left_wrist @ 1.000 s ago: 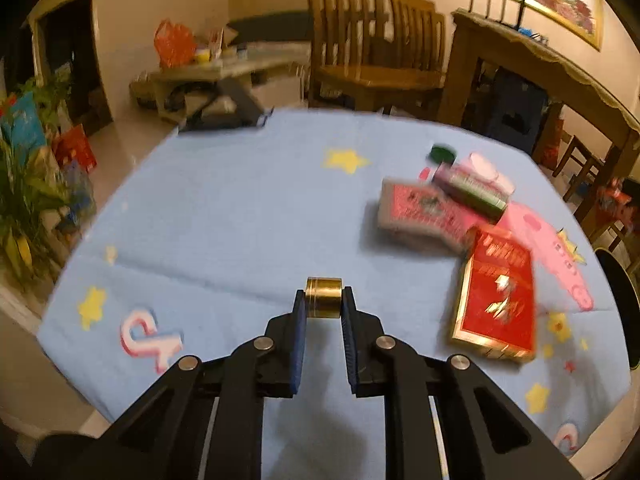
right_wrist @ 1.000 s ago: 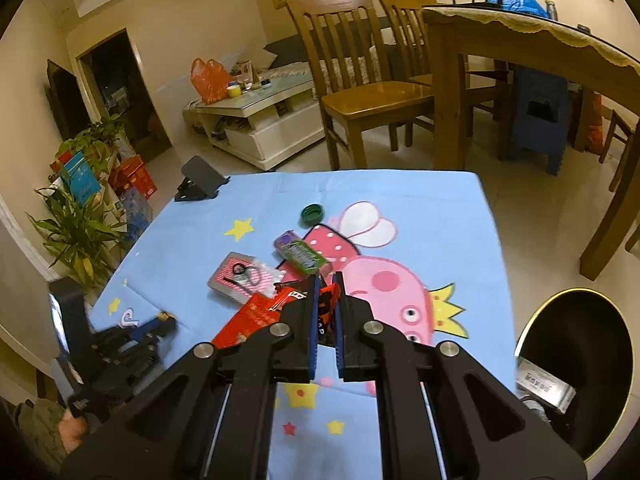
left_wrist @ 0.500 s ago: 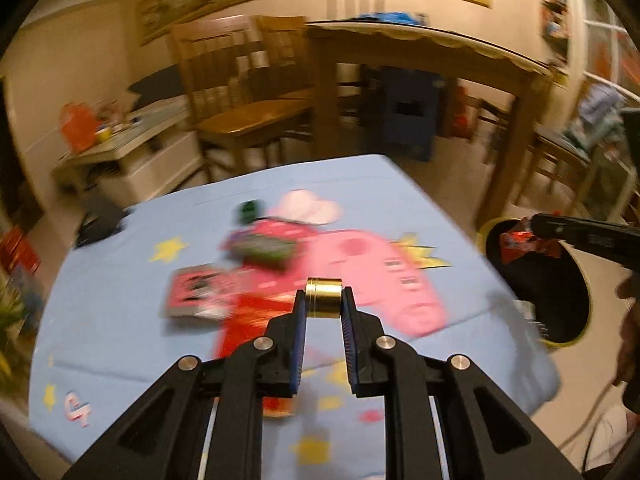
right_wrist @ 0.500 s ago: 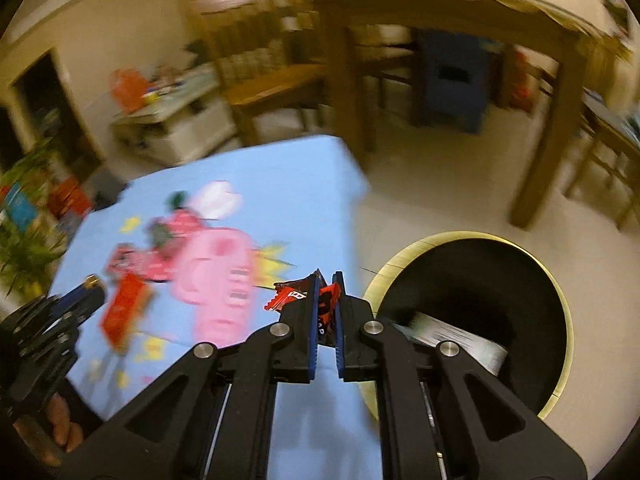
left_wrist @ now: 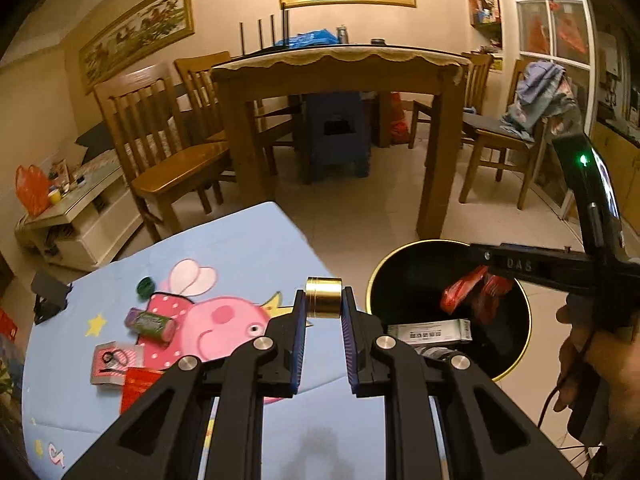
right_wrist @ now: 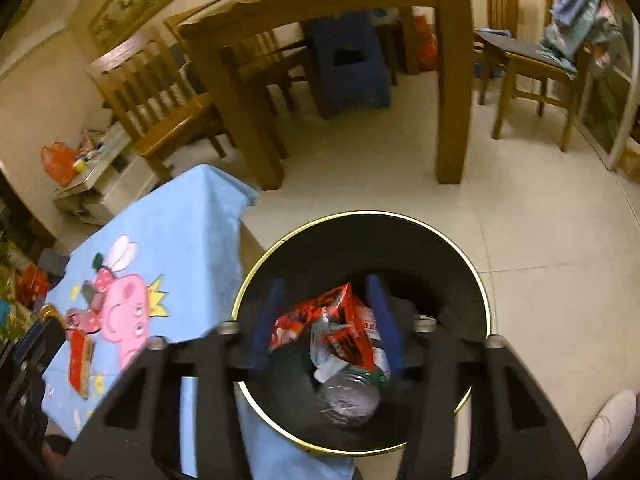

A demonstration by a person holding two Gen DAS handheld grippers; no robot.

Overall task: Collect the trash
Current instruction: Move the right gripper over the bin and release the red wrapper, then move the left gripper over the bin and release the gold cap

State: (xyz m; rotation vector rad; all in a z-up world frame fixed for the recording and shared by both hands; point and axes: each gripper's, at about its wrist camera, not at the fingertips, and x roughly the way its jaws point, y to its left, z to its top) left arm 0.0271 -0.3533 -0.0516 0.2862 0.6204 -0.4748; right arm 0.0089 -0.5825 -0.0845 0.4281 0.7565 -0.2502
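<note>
My left gripper [left_wrist: 323, 304] is shut on a small gold cylinder [left_wrist: 323, 295] and holds it above the blue tablecloth's right edge, near the black bin [left_wrist: 516, 360]. My right gripper [right_wrist: 326, 312] is open over the bin [right_wrist: 476, 280]. A red wrapper [right_wrist: 320, 320] hangs loose between its spread fingers, inside the bin mouth; it also shows in the left wrist view [left_wrist: 472, 292]. A white box [left_wrist: 430, 330] and crumpled plastic [right_wrist: 348, 396] lie in the bin.
On the blue cartoon tablecloth [left_wrist: 240, 256] lie a green cap [left_wrist: 145, 286], a purple-green packet [left_wrist: 150, 322], a pink card [left_wrist: 116, 362] and a red box [left_wrist: 140, 386]. A wooden dining table [left_wrist: 340, 68] and chairs stand behind.
Both grippers swung right from the table toward the bin. My right gripper opened over the bin and let go of the red wrapper. The left still holds the gold cylinder.
</note>
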